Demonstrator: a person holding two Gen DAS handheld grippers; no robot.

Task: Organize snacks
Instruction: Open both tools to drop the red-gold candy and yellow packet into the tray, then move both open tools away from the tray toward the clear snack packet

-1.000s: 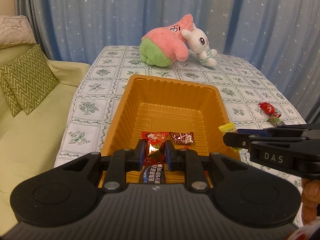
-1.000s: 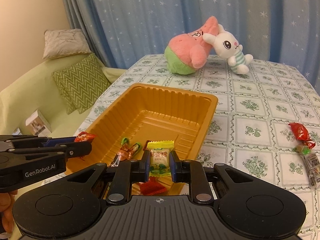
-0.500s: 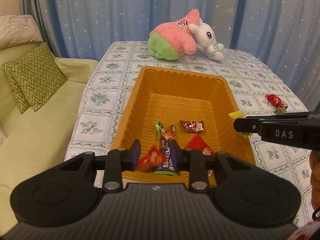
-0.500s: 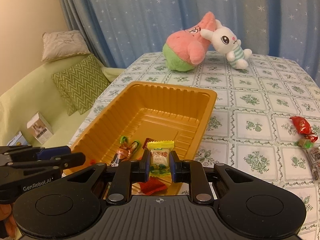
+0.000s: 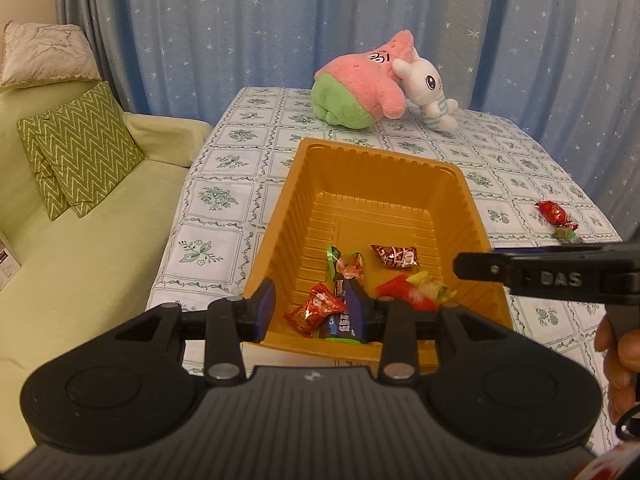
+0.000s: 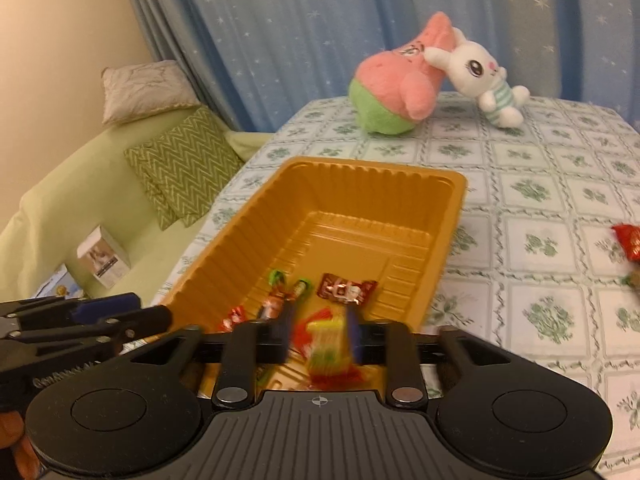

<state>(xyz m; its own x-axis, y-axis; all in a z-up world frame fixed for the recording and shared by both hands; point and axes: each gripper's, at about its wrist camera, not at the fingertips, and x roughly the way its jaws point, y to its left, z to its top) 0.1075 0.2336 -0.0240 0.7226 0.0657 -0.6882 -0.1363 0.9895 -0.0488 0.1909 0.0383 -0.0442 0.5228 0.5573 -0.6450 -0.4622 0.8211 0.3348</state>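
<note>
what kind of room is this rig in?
Most likely a home living room: a green sofa with zigzag cushions, star-print blue curtains, and a table with a floral cloth holding plush toys and an orange snack tray.

Ahead of your left claw (image 5: 314, 310) sits an orange ribbed tray (image 5: 304, 184) holding red (image 5: 316, 310), dark blue (image 5: 346, 314) and brown wrappers (image 5: 394, 256). Between your right claw's (image 6: 318, 338) black fingers blurs a yellow-green candy (image 6: 326, 346). Beyond the tray lie a white tablecloth with green flower squares (image 5: 224, 196), a pink-and-green plush (image 5: 356, 88), and blue star-speckled curtains (image 5: 240, 20).
</note>
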